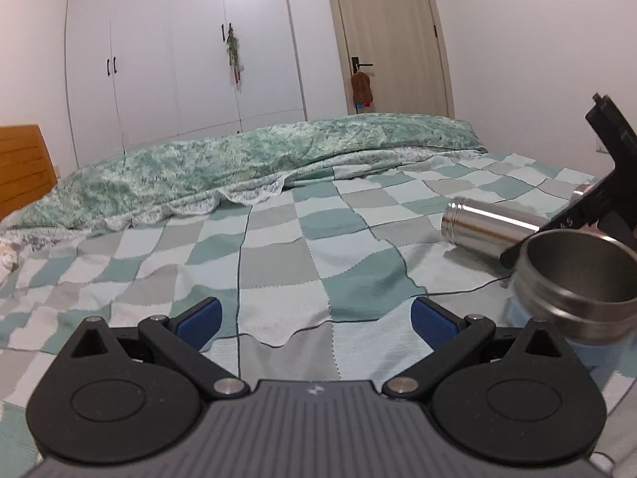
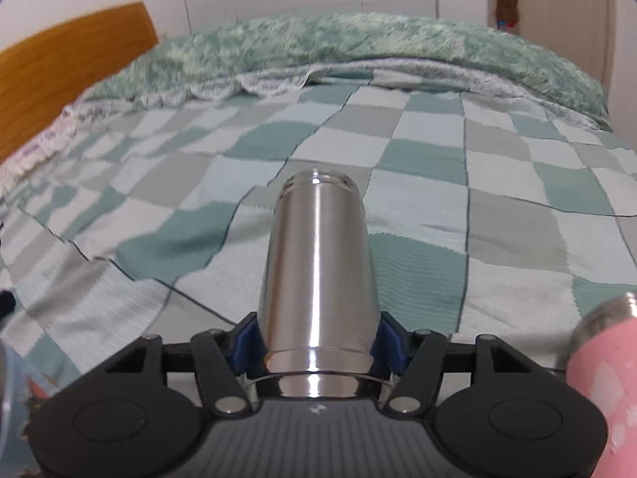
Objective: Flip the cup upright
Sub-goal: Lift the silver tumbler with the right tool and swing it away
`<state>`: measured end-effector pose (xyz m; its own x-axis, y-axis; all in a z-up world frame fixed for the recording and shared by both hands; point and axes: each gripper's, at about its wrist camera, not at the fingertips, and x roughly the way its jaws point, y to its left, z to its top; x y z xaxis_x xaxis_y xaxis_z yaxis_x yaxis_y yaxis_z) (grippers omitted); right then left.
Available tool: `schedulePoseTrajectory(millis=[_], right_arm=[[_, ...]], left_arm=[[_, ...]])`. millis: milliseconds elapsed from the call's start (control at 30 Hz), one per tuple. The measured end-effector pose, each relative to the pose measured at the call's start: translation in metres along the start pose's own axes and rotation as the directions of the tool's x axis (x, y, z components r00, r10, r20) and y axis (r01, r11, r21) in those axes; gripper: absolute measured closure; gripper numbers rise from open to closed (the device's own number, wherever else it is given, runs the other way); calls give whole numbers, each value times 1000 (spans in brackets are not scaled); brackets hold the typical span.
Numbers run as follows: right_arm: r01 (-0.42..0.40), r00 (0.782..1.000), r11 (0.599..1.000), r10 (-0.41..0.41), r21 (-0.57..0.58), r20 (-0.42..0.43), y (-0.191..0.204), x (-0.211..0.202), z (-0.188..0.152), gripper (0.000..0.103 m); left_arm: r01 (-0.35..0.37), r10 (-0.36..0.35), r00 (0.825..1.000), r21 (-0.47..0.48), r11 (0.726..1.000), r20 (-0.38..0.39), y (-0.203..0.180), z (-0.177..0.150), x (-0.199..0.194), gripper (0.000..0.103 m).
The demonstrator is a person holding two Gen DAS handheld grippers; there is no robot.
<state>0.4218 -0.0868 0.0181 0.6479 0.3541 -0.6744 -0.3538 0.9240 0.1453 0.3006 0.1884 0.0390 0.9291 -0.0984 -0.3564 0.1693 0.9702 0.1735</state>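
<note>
A steel cup lies on its side, pointing away from my right gripper, whose blue pads are shut on its base end. The same cup shows in the left wrist view at the right, mouth to the left, with the right gripper behind it. My left gripper is open and empty, low over the checked bedspread, well left of the cup.
A second steel cup with a blue body stands upright near the left gripper's right finger. A pink bottle lies at the right gripper's right. A rumpled green quilt and a wooden headboard lie beyond.
</note>
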Motion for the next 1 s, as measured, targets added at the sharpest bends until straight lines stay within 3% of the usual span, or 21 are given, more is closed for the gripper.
schedulePoseTrajectory(millis=[133, 367, 667, 1000], right_arm=[[-1, 997, 1000, 1, 6, 77, 5, -46, 0, 42], [21, 992, 1000, -20, -2, 128, 21, -129, -11, 42], [22, 993, 998, -28, 53, 116, 42, -191, -77, 41], [12, 997, 993, -21, 120, 69, 50, -217, -154, 42]], left_arm=[[-10, 10, 998, -7, 1000, 55, -3, 14, -35, 0], [-23, 27, 992, -29, 999, 123, -16, 35, -104, 0], [24, -16, 991, -59, 998, 136, -52, 28, -165, 0], [41, -30, 992, -94, 995, 123, -91, 4, -212, 0]])
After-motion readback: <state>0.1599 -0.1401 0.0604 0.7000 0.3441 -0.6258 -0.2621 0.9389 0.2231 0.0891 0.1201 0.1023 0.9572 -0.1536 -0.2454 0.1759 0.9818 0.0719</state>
